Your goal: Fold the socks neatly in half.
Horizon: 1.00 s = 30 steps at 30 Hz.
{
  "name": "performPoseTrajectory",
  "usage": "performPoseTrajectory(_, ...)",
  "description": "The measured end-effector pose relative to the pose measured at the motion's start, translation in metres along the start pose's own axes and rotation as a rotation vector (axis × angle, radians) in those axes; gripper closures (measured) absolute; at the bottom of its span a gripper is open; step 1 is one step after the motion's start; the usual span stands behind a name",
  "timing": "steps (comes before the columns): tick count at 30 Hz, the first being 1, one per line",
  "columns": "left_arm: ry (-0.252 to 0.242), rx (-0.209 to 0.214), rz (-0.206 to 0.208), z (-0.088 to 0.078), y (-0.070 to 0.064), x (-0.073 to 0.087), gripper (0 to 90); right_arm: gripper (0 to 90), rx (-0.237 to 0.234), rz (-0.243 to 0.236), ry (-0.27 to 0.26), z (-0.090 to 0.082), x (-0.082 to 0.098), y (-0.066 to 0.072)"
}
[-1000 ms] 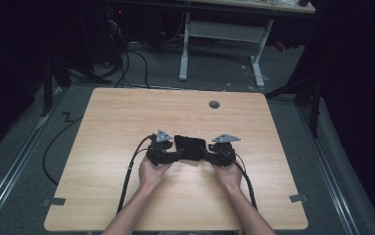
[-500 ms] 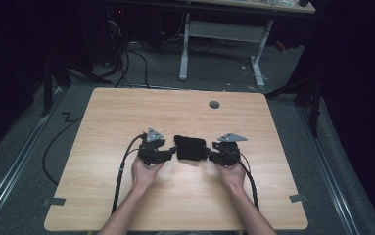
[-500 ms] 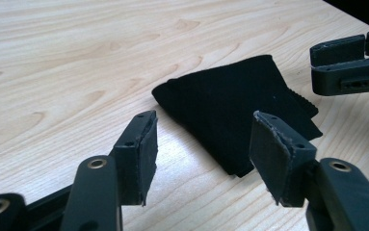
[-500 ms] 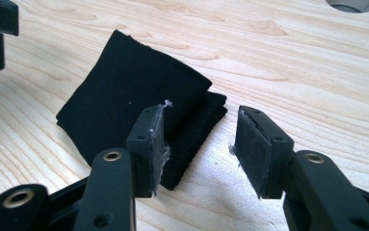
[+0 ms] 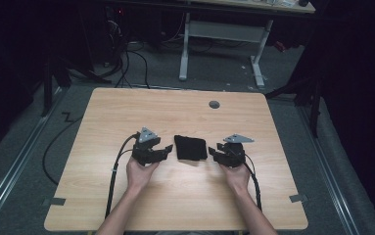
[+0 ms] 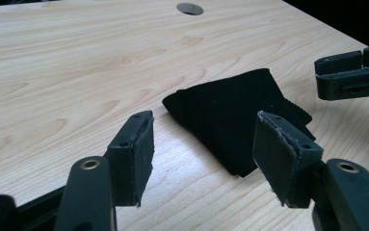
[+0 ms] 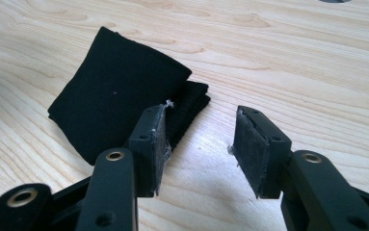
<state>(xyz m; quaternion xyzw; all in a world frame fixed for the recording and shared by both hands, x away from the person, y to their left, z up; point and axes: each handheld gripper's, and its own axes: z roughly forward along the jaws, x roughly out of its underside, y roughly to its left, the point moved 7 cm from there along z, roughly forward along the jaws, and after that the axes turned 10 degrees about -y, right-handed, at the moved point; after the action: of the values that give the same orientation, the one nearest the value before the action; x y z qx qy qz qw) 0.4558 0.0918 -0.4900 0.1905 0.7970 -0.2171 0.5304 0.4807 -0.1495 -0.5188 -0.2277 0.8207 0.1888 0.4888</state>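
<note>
Two grippers flank a folded black cloth (image 5: 191,147) at mid-table (image 5: 126,112) in the high view, left gripper (image 5: 163,152) and right gripper (image 5: 215,152) apart from it, jaws just widened and empty. Left gripper view: spread pads, cloth (image 6: 240,115) beyond. Right gripper view: gaping jaws with cloth (image 7: 119,101) just beside; I'd back both away level, so no pad snags the fold
</note>
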Motion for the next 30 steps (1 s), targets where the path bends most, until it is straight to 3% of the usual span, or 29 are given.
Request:
performPoseTrajectory(15,-0.016,-0.026,-0.01,-0.017,0.011,0.004,40.2,56.2,-0.003,-0.033,-0.005,-0.017,-0.002,-0.004)
performPoseTrajectory(21,-0.01,-0.047,0.019,-0.023,0.016,0.008,40.6,55.8,0.004,-0.039,-0.011,-0.024,-0.004,-0.007)
performPoseTrajectory(23,-0.013,-0.047,0.009,-0.024,0.018,0.01,40.6,55.8,0.007,-0.045,-0.016,-0.027,-0.004,-0.008)
performPoseTrajectory(30,-0.022,-0.056,-0.017,-0.03,0.024,0.015,40.4,54.6,0.017,0.009,-0.048,-0.035,0.0,-0.018)
